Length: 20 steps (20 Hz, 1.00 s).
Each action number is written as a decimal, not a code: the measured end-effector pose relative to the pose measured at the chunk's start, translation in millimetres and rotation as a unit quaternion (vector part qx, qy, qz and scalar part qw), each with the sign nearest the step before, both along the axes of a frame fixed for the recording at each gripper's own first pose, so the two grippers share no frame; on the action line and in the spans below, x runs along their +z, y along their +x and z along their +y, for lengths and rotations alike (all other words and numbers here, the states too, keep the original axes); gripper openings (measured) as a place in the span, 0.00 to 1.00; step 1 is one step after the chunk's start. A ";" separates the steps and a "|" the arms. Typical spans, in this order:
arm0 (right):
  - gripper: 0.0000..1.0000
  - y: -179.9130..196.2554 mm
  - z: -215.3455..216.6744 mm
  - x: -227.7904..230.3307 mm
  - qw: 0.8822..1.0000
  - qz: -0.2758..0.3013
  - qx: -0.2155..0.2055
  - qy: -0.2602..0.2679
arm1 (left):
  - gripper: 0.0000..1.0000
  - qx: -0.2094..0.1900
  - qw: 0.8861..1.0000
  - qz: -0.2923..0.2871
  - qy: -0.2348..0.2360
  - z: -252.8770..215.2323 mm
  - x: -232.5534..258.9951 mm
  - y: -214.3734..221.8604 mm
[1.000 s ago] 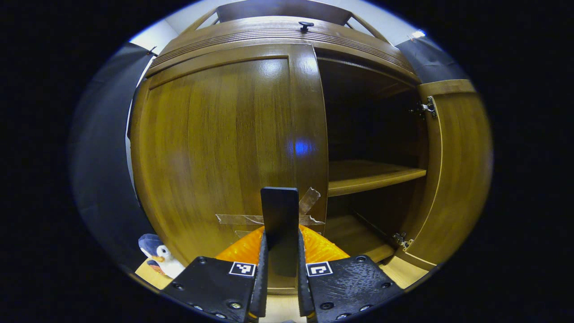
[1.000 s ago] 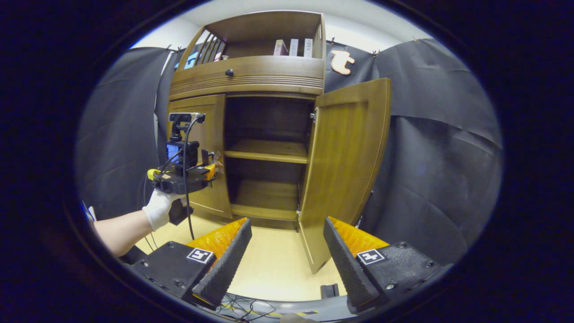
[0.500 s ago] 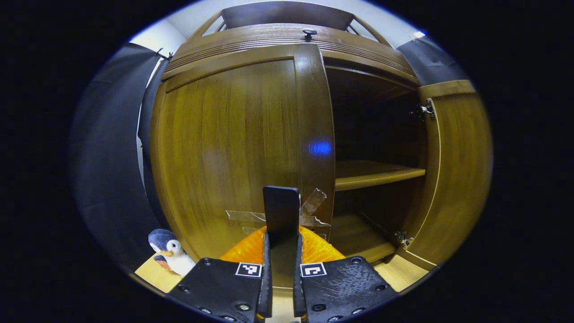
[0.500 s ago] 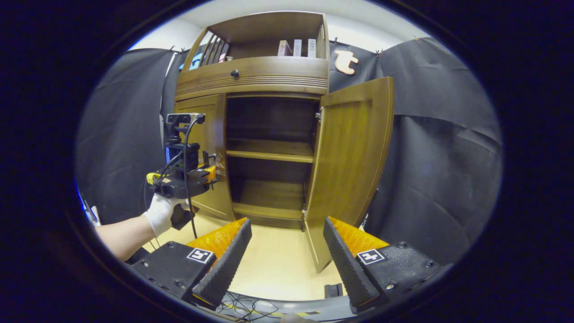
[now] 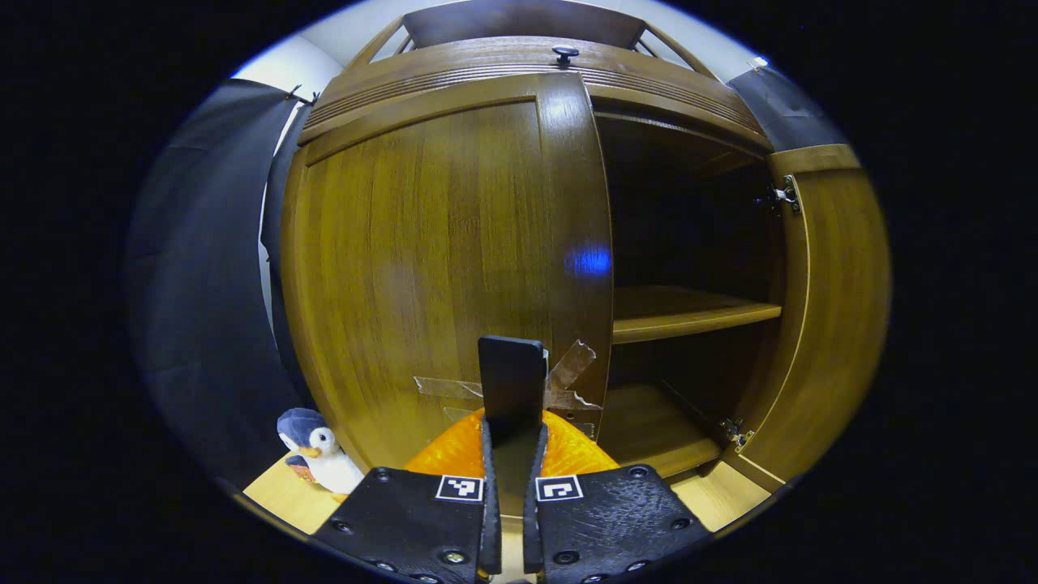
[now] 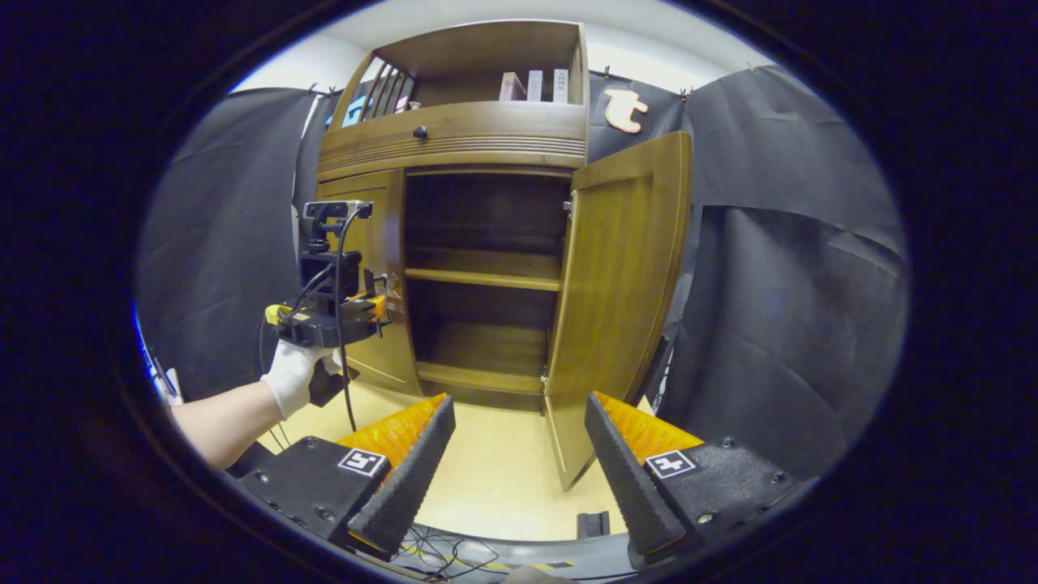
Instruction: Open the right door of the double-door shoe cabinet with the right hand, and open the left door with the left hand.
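The left tongs point(image 5: 508, 454) are closed narrowly on a dark flat handle tab point(image 5: 511, 389) taped to the left door point(image 5: 430, 259) of the shoe cabinet point(image 6: 454, 138), that door barely ajar. The right tongs point(image 6: 519, 462) gape wide and empty, well back from the right door point(image 6: 624, 276), which stands swung open. A toy penguin point(image 5: 318, 454) sits on the floor point(image 6: 495, 470) beside the left door.

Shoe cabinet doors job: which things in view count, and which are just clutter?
Job:
- left door, barely ajar
- dark tab taped to that door, left tongs shut on it
- right door, already swung open
- right tongs, open, holding nothing

Clutter:
- penguin plush on the floor
- boxes on the top shelf
- drawer knob
- cables on the floor
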State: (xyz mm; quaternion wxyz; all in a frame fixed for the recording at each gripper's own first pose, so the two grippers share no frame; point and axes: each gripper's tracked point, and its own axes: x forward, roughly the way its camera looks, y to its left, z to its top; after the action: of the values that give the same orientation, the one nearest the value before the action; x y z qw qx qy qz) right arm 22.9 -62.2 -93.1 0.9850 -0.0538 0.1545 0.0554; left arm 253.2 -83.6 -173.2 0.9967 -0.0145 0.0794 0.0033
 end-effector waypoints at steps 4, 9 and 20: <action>1.00 -0.7 -1.7 -0.9 1.000 0.000 0.003 0.005 | 0.09 0.000 1.000 -0.005 0.003 7.4 0.6 -23.1; 1.00 -0.2 10.8 -1.2 1.000 0.001 0.024 0.002 | 0.09 0.001 1.000 -0.009 0.003 25.7 1.4 -60.7; 1.00 5.7 57.3 -4.6 0.997 0.005 0.078 0.003 | 0.08 -0.010 0.999 -0.016 -0.037 80.4 -4.2 -114.4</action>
State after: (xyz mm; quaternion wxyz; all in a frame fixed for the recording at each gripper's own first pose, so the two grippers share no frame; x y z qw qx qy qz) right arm 28.6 -4.8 -97.7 0.9771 -0.0623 0.1544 0.1325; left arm 138.8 -3.1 -177.4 0.9967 -0.0507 0.0632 -0.0097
